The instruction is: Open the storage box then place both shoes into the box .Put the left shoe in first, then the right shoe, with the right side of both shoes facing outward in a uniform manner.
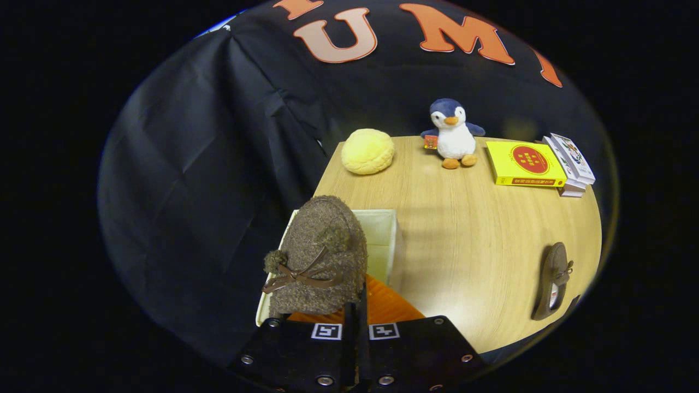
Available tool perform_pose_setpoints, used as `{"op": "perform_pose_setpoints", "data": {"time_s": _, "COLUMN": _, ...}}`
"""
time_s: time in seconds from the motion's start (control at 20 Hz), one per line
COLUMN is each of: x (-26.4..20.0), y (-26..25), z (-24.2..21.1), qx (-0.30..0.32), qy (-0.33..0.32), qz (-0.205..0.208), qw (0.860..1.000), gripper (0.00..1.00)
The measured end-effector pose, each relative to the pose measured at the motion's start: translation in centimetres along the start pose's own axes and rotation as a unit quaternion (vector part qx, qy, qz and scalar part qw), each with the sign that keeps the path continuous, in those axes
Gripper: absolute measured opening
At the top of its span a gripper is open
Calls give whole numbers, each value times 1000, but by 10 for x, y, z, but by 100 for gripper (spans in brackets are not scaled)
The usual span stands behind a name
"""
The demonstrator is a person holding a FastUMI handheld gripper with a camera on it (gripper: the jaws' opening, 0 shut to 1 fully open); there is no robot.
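Brown and fuzzy, a shoe (319,256) hangs pinched at its rear edge between the nearly closed fingers of the gripper (355,319), over the open white box (382,232) at the tabletop's (464,240) left edge. Its mate, the other shoe (552,281), lies on its side near the right edge.

Before you, the table (469,234) shows a smooth, matt wood-grain surface. The brown shoe (319,256) held between your gripper's (356,322) closed-in fingers looks rough and woolly, with a leathery bow. The storage box (382,234) looks like matt cloth. The penguin (453,134) and yellow cushion (367,151) are plush; the yellow book (524,164) has a glossy cover.
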State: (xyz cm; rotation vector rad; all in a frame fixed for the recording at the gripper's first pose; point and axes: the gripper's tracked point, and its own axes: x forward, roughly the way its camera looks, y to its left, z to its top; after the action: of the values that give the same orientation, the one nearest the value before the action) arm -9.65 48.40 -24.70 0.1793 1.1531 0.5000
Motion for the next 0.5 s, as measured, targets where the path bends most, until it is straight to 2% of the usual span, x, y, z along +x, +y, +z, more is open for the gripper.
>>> {"op": "perform_pose_setpoints", "data": {"time_s": 0.5, "x": 85, "y": 26, "z": -31, "qx": 13, "qy": 54, "qz": -60, "qw": 997, "gripper": 4}}
